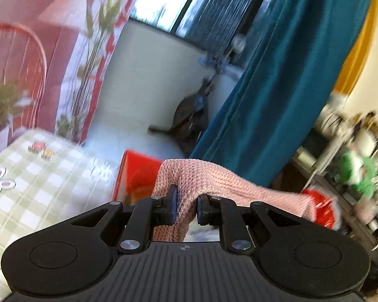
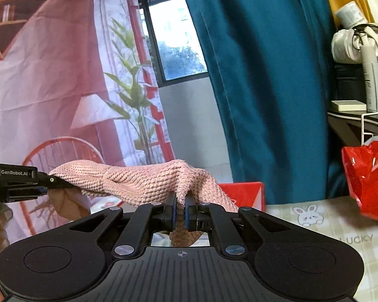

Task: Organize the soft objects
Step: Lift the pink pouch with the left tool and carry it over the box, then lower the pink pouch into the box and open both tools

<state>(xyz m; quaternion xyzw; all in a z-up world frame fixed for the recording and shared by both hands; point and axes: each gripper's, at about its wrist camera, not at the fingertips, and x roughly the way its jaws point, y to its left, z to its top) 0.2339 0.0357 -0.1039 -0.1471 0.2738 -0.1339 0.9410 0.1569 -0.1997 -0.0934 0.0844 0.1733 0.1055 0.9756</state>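
1. The left gripper (image 1: 186, 207) pinches one end of the pink cloth (image 2: 143, 180). The right gripper (image 2: 180, 212) has its fingers pressed tight on the other end.
2. The cloth hangs in the air between them, above the checked table (image 2: 327, 229).
3. To do this step well, both hands should stay level and keep the cloth stretched flat, so it folds neatly.
4. Count: one cloth, two grippers, one red box (image 2: 242, 195), one red bag (image 2: 365, 176).

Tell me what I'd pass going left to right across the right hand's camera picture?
Left gripper clamping the pink knitted cloth, right gripper pinching the same cloth, red box, teal curtain, shiny red plastic bag.
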